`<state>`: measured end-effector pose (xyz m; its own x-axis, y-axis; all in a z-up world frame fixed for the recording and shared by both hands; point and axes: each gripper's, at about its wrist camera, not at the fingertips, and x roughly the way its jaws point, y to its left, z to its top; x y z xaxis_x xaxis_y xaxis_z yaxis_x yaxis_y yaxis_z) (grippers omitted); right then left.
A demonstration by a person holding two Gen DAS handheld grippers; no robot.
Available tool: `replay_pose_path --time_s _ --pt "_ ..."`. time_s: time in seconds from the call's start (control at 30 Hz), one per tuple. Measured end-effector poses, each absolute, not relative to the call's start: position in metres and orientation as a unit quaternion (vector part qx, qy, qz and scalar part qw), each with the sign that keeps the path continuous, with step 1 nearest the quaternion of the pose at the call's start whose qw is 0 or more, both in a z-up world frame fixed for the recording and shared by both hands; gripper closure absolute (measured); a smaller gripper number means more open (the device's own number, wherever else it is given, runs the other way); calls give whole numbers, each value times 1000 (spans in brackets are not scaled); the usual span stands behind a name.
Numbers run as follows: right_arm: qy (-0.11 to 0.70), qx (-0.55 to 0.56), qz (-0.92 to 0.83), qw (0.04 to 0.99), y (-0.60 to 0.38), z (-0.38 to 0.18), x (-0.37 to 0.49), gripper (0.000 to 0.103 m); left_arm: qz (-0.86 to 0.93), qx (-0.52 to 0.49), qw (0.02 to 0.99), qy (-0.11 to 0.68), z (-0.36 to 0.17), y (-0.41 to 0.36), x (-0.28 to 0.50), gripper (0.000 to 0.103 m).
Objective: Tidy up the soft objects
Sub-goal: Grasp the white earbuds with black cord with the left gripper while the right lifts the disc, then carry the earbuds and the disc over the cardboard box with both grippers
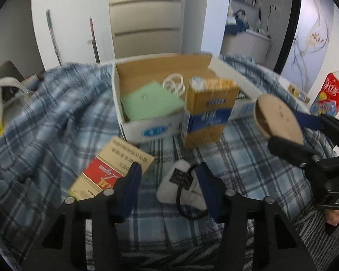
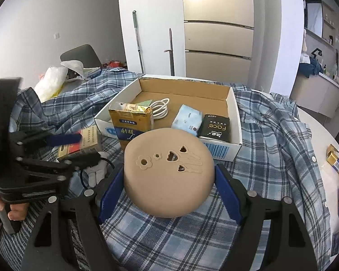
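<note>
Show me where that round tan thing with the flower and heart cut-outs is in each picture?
Left wrist view: the round tan object sits at the right edge, clamped in the right gripper.
Right wrist view: it fills the lower middle, between the blue fingers.
Shared landmark: the open cardboard box behind it.

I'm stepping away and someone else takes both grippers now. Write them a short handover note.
Right gripper: shut on the round tan cushion, held above the plaid cloth.
Left gripper: open, around the white tagged pouch lying on the cloth, not pressing it.
Done: tissue packs and white cable lie in the cardboard box.
Left: box the cushion, grasp and box the pouch; the yellow-blue carton and red-gold box stay outside.
</note>
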<state>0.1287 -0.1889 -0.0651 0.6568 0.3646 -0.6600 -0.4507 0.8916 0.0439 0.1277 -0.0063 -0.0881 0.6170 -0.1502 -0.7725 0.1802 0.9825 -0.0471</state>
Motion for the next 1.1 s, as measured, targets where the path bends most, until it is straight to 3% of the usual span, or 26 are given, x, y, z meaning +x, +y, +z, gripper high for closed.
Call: replay_pose_path --time_s 0.07,0.17,0.43,0.47,0.5,0.6,0.93,1.1 --pt "350 -62 225 907 -189 -65 128 26 -99 23 898 428 -90 -10 126 50" --pt "351 -62 226 906 -189 -66 129 26 -110 30 896 430 -91 -15 122 60" --pt "352 -64 226 906 -189 -66 128 26 -119 34 874 469 -101 -19 134 61" --pt "353 -64 226 906 -188 -67 128 26 -119 33 876 467 -100 -19 133 64" --pt "353 -65 225 906 -188 -67 127 26 -118 33 878 463 -99 -18 133 74" --pt "352 -65 225 906 -188 -66 127 26 -121 30 892 435 -90 -15 125 80" --pt "297 -39 229 926 -202 -50 115 26 -128 17 965 230 -36 -3 61 80" --pt "247 -27 226 942 -208 -37 103 26 -116 6 977 176 -20 4 49 80"
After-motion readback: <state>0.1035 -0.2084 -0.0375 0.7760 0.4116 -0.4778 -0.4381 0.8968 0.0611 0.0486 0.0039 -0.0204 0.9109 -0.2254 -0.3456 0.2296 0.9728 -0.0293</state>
